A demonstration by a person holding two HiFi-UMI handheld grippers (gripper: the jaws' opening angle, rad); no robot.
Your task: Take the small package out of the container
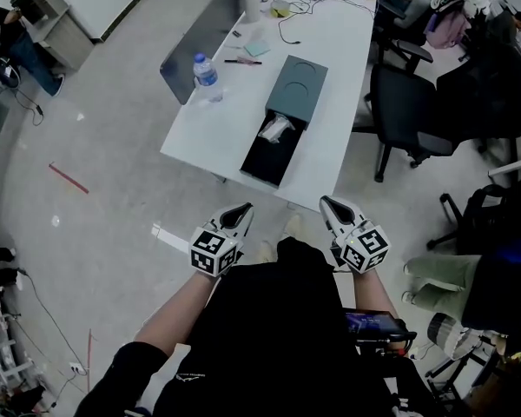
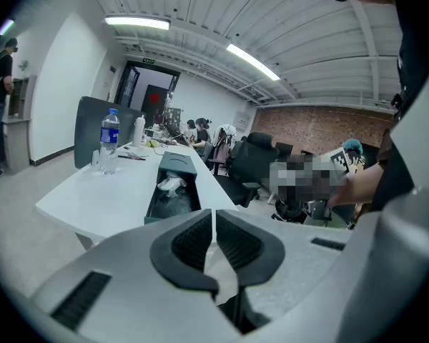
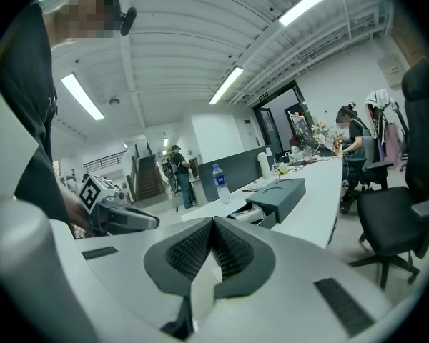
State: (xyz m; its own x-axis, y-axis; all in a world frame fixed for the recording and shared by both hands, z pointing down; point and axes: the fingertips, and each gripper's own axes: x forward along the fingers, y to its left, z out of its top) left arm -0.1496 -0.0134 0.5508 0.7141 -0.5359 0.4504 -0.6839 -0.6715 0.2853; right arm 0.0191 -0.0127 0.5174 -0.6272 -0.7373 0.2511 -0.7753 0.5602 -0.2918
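While held low by the torso, well short of the white table, pressed fully together at both sets of pads: left gripper and right gripper alike, with nothing between either pair. Need to be spread before any grasp.

Small package: pale and crinkled, lying in the pulled-out tray of the dark container, tucked at the inner end just against the covered part. Probably light and slippery, judging by the shiny wrap.

Risks from here:
- Could poke the wrap and shove it under the cover if brought in closed.
- Could lose it on the lift if pinched by a loose fold only.
- Could drag the whole container along the smooth tabletop, perhaps toward the near edge, if hooked on the tray wall. Apparently not pinned down by anything, so worth bracing with the other gripper.

Around:
- Water bottle upright, left of the container and apart from it.
- Pen and green sticky notes farther back.
- Cables and clutter at the far end.
- Black office chair beside the table's right edge.

Nothing but open floor between grippers and tray, so a clear straight approach over the near edge. Bottle alone likely to tip on a wide left-side swing.
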